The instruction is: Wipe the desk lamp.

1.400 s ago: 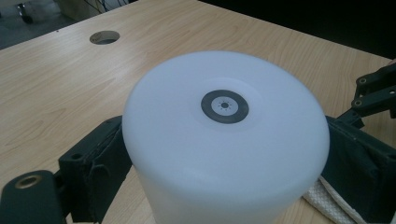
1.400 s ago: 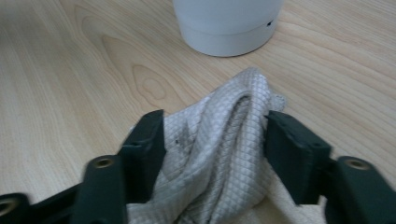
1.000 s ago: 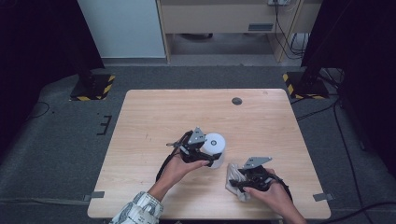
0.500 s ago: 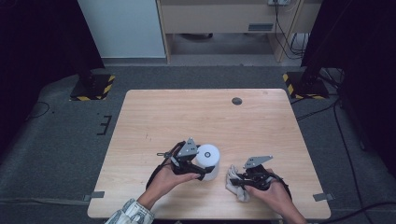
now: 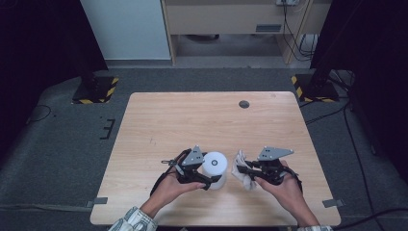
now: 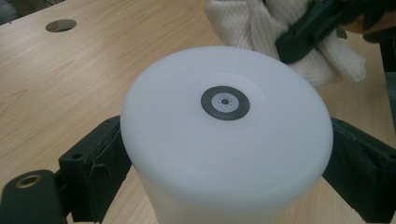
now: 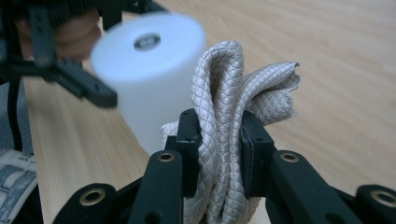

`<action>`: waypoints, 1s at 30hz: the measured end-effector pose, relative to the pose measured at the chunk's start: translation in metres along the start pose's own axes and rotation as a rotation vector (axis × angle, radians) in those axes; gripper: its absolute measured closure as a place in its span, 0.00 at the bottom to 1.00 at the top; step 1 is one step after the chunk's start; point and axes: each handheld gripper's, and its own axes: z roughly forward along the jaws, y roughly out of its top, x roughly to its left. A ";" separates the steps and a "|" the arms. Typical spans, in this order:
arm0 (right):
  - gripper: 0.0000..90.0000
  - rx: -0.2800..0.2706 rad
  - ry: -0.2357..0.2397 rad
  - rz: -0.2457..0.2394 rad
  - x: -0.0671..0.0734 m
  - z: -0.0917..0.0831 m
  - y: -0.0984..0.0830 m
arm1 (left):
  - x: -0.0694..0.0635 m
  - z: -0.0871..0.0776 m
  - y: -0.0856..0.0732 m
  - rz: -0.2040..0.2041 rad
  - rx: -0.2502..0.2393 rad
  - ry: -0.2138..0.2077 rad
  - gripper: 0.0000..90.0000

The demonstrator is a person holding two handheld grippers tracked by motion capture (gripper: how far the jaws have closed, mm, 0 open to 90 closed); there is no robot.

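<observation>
A white plastic cylinder (image 5: 215, 163) with a small dark ring on its top stands upright on the wooden table (image 5: 192, 120), near the front edge. My left gripper (image 5: 211, 175) is shut on it, one pad pressed on each side of its wall (image 6: 224, 140). Just right of it, a folded white waffle-weave cloth (image 5: 241, 166) hangs in my right gripper (image 5: 247, 171), lifted off the table. In the right gripper view the two jaws pinch the cloth's folds (image 7: 229, 93) tightly, and the cylinder (image 7: 144, 70) stands close behind on the left.
A round dark grommet hole (image 5: 244, 104) sits in the table near its far edge. Yellow-and-black striped stand bases (image 5: 96, 89) rest on the floor beyond the far corners. Bare wood stretches across the far half of the table.
The right gripper has closed on the cloth and risen with it off the table. The left gripper has drawn the cylinder a little toward the front edge.
</observation>
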 end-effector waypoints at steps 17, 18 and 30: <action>0.81 0.029 -0.003 -0.096 0.016 0.023 0.063 | -0.003 0.009 0.003 0.021 -0.002 0.007 0.09; 0.81 0.032 -0.005 -0.097 0.016 0.025 0.064 | -0.003 0.010 0.003 0.022 -0.003 -0.005 0.09; 0.81 0.041 -0.054 -0.096 0.009 0.024 0.066 | -0.003 0.011 0.003 0.028 -0.002 0.009 0.09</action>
